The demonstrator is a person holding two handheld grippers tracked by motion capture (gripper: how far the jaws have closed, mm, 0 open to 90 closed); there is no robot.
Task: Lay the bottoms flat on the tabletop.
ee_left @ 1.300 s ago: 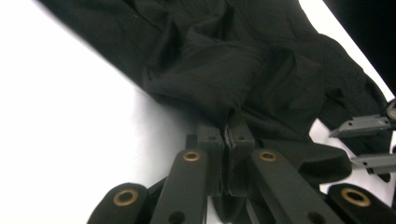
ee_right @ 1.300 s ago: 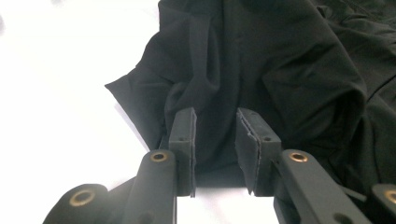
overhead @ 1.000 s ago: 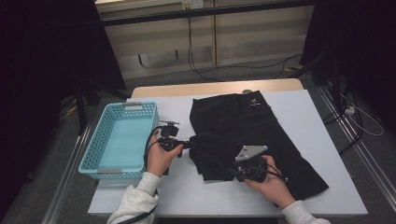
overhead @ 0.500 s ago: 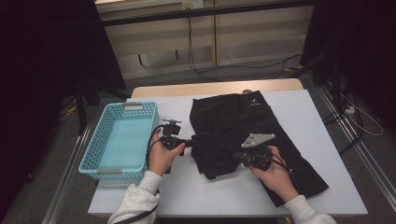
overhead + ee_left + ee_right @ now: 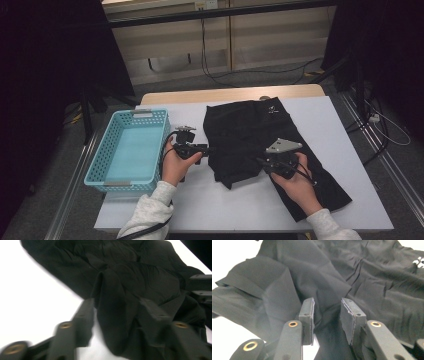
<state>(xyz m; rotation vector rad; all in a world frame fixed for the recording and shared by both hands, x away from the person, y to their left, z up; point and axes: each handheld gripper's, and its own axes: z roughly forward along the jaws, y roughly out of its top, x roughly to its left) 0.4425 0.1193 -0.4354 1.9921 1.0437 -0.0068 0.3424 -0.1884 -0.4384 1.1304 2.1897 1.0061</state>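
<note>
A: From the high view, where does the black garment [image 5: 260, 145] lie?

B: Spread on the white desk [image 5: 350, 130], right of the blue basket [image 5: 131, 150]. Its near left corner is bunched up, and the person's right hand covers part of the lower edge.

A: And the two grippers there?

B: The left gripper [image 5: 204, 148] sits at the garment's left edge, the right gripper [image 5: 261, 162] over the bunched part. Both are dark against dark cloth, so the fingers are hard to make out from above.

A: What does the left gripper view give?

B: It is blurred. The left gripper [image 5: 116, 312] has its fingers spread, having just opened, with a raised fold of the garment [image 5: 140, 277] between them; no pad presses on it as far as I can tell. The lower part of the fold is cut off by the frame. The other gripper's body shows at the right edge.

A: The right gripper view?

B: Sharper. The right gripper [image 5: 327, 315] has fingers apart, just opened, straddling a crease of the garment [image 5: 372, 282]. The cloth lies loose in the gap. A small white mark near the top right corner is too small to read.
</note>
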